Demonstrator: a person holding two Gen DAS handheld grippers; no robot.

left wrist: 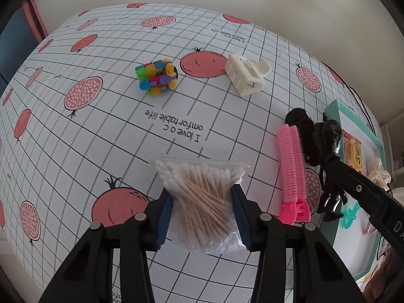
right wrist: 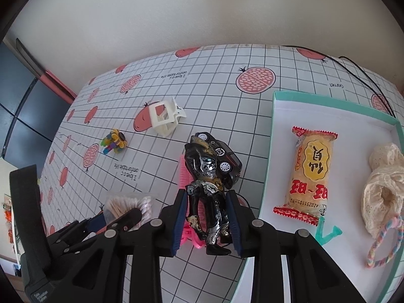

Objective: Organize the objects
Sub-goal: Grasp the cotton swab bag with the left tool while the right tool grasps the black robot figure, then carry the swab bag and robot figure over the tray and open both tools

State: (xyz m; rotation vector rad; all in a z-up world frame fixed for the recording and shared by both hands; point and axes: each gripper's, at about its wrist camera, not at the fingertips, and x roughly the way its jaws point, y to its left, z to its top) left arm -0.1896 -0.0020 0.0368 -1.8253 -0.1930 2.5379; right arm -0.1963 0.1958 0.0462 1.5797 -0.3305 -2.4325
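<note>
The left gripper (left wrist: 202, 209) squeezes the bag of cotton swabs (left wrist: 202, 199) on the table. The right gripper (right wrist: 206, 217) grips the robot toy (right wrist: 207, 186) beside the teal tray (right wrist: 274, 116). Lift slowly and drop both inside gently.

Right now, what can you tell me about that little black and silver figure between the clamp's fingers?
The toy figure is a humanoid robot of glossy, plastic-looking black with silver and gold patches and pale blue eyes. The right gripper is shut on its legs, a blue pad against each side, its feet toward the camera. Its head points away toward a black toy car that lies on its side against it. Pink hair clips show underneath it, on the grid tablecloth, beside the teal-rimmed tray.
</note>
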